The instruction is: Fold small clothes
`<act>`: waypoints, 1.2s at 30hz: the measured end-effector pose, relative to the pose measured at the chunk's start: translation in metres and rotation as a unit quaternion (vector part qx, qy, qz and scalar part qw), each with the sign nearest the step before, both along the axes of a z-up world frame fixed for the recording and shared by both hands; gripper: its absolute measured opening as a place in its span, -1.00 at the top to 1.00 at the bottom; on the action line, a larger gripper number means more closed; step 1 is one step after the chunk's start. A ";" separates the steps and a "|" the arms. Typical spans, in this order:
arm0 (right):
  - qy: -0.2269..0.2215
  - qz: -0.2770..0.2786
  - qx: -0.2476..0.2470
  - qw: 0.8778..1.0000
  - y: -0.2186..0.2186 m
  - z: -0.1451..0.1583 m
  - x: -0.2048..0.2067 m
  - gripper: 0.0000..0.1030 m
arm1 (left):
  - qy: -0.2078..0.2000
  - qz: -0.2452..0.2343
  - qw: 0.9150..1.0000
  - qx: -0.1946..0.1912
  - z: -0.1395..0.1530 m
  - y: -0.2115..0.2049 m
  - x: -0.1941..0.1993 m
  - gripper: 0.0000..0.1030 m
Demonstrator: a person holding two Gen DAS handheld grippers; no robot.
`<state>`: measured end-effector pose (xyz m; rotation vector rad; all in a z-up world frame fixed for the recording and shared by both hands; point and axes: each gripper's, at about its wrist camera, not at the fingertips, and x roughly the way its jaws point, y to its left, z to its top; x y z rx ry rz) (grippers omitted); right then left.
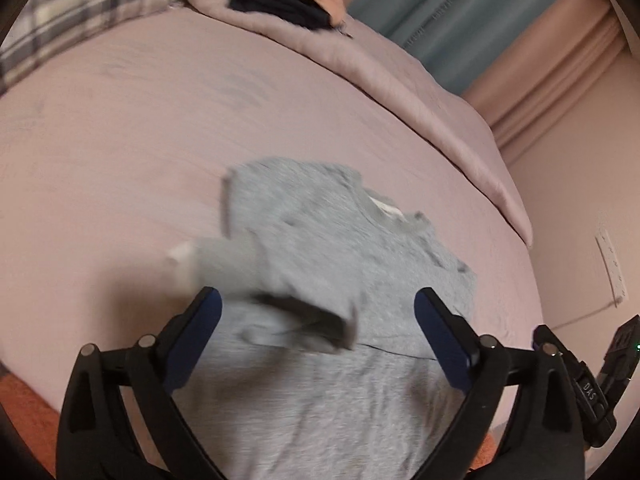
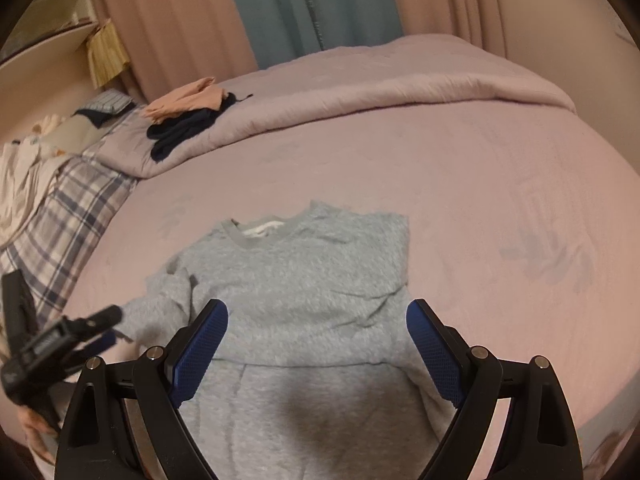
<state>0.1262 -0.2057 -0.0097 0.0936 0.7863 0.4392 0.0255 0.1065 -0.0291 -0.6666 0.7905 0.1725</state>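
A small grey sweatshirt (image 2: 304, 276) lies flat on the pink bed sheet (image 2: 500, 208), neckline away from me. Its right sleeve is folded in over the body. In the left wrist view the sweatshirt (image 1: 340, 240) is blurred, and its left sleeve (image 1: 248, 256) with a white cuff hangs in mid-air above it. My left gripper (image 1: 318, 300) is open and empty over the sweatshirt's lower part; it also shows at the left of the right wrist view (image 2: 108, 326). My right gripper (image 2: 318, 312) is open and empty over the hem.
A rolled-back pink duvet (image 2: 360, 92) runs along the far side, with dark and peach clothes (image 2: 184, 120) on it. A plaid pillow (image 2: 68, 208) and white cloth (image 2: 20, 176) lie at the left. Curtains (image 2: 280, 8) hang behind. The right gripper (image 1: 584, 380) shows at the left view's right edge.
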 end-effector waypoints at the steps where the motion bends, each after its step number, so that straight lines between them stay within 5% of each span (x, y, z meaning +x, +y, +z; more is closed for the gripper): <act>1: -0.004 0.004 -0.002 1.000 0.003 0.002 -0.001 -0.76 | 0.000 0.009 1.000 0.007 0.002 0.005 -0.005 -0.90; 11: -0.052 0.056 -0.043 0.996 0.039 0.018 -0.011 -0.76 | 0.013 0.071 0.997 0.020 -0.003 0.040 -0.033 -0.91; 23: -0.076 0.146 -0.061 0.984 0.089 0.027 -0.021 -0.76 | 0.034 0.077 0.996 0.032 -0.014 0.049 -0.041 -0.91; 36: -0.037 0.230 -0.123 0.965 0.154 -0.023 -0.025 -0.76 | 0.072 0.094 0.992 0.038 -0.032 0.060 -0.047 -0.91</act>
